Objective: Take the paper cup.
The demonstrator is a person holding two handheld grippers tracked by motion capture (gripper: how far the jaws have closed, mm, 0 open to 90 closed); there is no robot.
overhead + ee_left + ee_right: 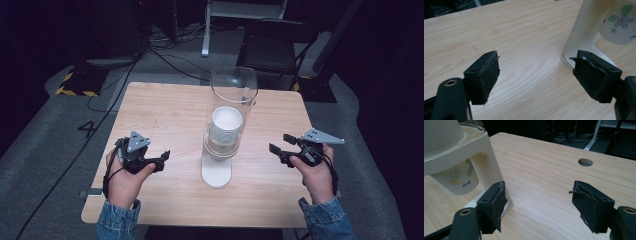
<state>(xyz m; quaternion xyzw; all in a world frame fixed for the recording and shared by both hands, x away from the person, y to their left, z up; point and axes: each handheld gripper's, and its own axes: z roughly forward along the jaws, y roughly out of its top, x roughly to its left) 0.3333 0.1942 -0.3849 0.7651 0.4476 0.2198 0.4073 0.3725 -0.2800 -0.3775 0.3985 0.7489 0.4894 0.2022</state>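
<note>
A tall clear plastic cup dispenser on a cream stand (220,150) rises upright at the middle of the light wooden surface (170,110), its long axis vertical, a stack of white paper cups (226,125) inside with mouths up. It stands between the left hand-held gripper (162,159) and the right hand-held gripper (279,148), apart from both; each has its jaws spread and empty. The gripper views reveal a floral print on the bottom cup (456,181) hanging below the cream collar.

Number "4" on the floor (30,165) left of the table (170,107)
</note>
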